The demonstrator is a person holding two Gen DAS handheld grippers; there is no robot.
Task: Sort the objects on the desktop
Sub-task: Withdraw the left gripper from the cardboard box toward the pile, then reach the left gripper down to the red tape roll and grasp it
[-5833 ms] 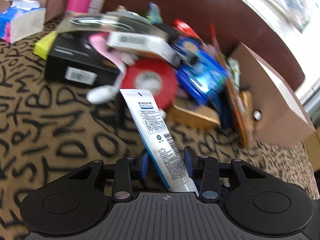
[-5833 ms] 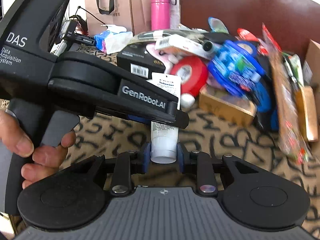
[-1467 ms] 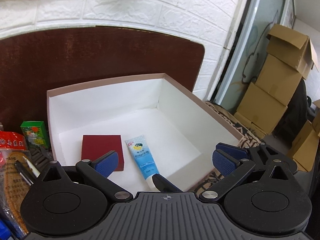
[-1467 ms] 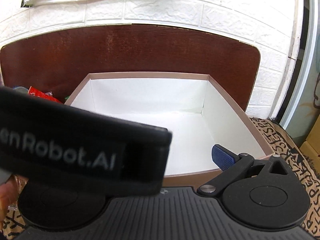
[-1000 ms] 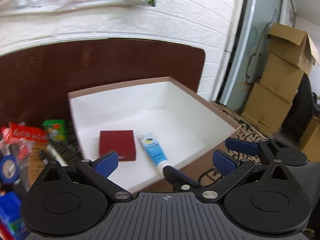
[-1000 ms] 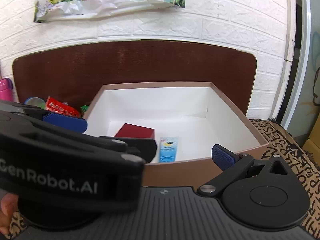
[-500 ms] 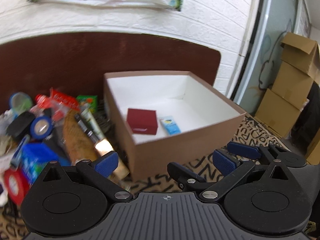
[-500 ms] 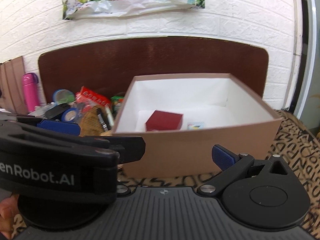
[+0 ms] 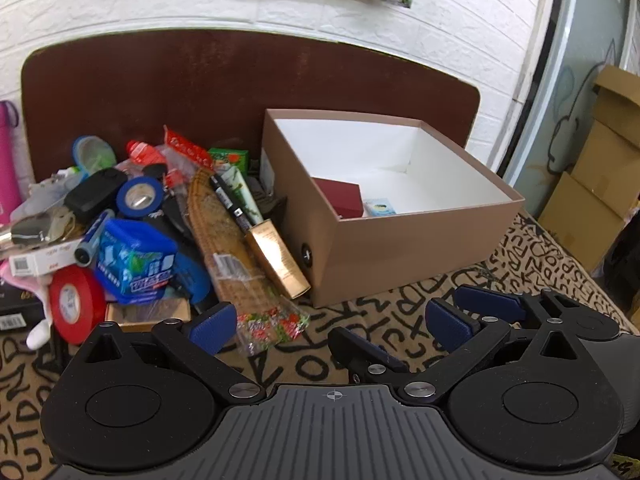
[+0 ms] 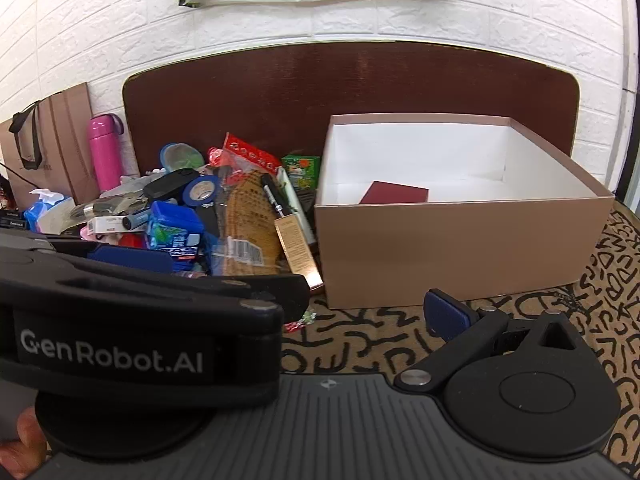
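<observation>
A brown box (image 9: 400, 252) with a white inside stands on the patterned cloth, also in the right wrist view (image 10: 460, 240). Inside lie a dark red box (image 9: 340, 198) and a blue-and-white tube (image 9: 380, 207). Left of the box is a pile: gold carton (image 9: 278, 258), black pen (image 9: 230, 198), blue pack (image 9: 134, 260), red tape roll (image 9: 76, 304), blue tape roll (image 9: 140, 198). My left gripper (image 9: 330, 322) is open and empty, in front of the box. My right gripper (image 10: 360, 312) is open and empty; the left gripper's body hides its left finger.
A brown headboard (image 9: 200, 80) and white brick wall stand behind. A pink bottle (image 10: 104, 152) and paper bag (image 10: 48, 140) are at far left. Cardboard cartons (image 9: 592, 200) stack at the right. A snack bag (image 9: 240, 264) lies in the pile.
The tube I held together earlier now lies in the box. Both grippers have opened and drawn back from over the box towards the front, bringing the pile into view.
</observation>
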